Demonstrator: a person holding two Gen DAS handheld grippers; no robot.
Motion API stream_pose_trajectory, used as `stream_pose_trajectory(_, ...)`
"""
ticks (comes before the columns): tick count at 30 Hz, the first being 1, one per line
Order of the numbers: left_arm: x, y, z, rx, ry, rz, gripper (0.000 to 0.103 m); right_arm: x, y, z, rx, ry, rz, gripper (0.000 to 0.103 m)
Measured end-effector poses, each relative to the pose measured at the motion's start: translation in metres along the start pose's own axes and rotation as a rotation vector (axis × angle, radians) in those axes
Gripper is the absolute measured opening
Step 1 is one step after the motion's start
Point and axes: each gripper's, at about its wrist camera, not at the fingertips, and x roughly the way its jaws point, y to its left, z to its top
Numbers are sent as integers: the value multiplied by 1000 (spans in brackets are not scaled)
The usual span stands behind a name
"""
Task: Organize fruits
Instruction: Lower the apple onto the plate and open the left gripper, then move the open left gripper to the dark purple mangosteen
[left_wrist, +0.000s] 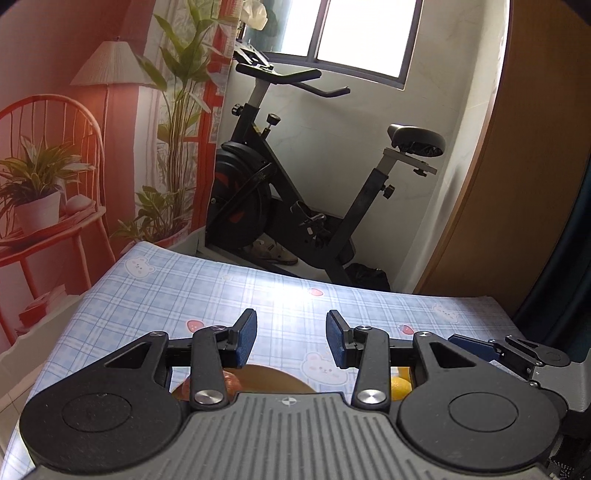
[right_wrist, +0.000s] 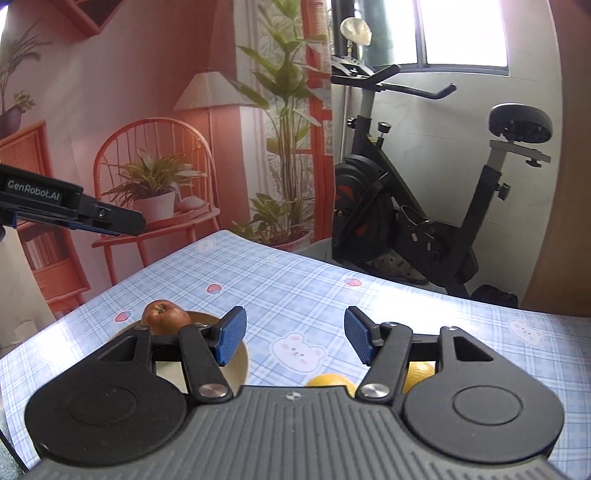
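Note:
In the right wrist view a red apple (right_wrist: 164, 317) sits in a tan bowl (right_wrist: 242, 363) at the left of the table. Two yellow-orange fruits (right_wrist: 330, 380) (right_wrist: 419, 373) lie on the cloth, partly hidden under my right gripper (right_wrist: 293, 338), which is open and empty above the table. My left gripper (left_wrist: 291, 338) is open and empty, held over the bowl (left_wrist: 273, 378); the apple (left_wrist: 231, 382) and one yellow fruit (left_wrist: 400, 387) peek out below its fingers. The left gripper also shows in the right wrist view (right_wrist: 110, 219), up at the left.
The table wears a blue checked cloth (right_wrist: 295, 288) with bears and strawberries. Behind its far edge stand an exercise bike (right_wrist: 424, 206) and a printed backdrop (right_wrist: 147, 129). A wooden panel (left_wrist: 517, 166) rises at the right. The right gripper's tip (left_wrist: 517, 350) shows at the left view's right edge.

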Motion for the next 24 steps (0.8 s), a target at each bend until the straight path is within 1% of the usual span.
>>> stream_pose_trajectory(4, 4, -32, -10, 54, -5, -53, 43, -21, -37, -10, 34, 2, -46, 62)
stream_pose_trajectory(7, 14, -53, -16, 108, 12, -73, 43, -26, -59, -19, 52, 28, -76, 62)
stream_pose_trajectory(10, 26, -69, -20, 144, 26, -95, 43, -29, -75, -32, 63, 64, -89, 62)
stream_pose_trajectory(14, 47, -87, -27, 205, 61, -129, 43, -30, -82, -47, 84, 99, -69, 62)
stream_pose_trajectory(17, 63, -94, -30, 213, 102, -157, 43, -30, -85, -55, 113, 109, -44, 67)
stream_pose_trajectory(19, 71, -97, -32, 210, 129, -183, 43, -29, -87, -58, 126, 120, -24, 67)
stream_pose_trajectory(24, 89, -109, -40, 244, 194, -242, 43, -21, -88, -62, 122, 147, -12, 67)
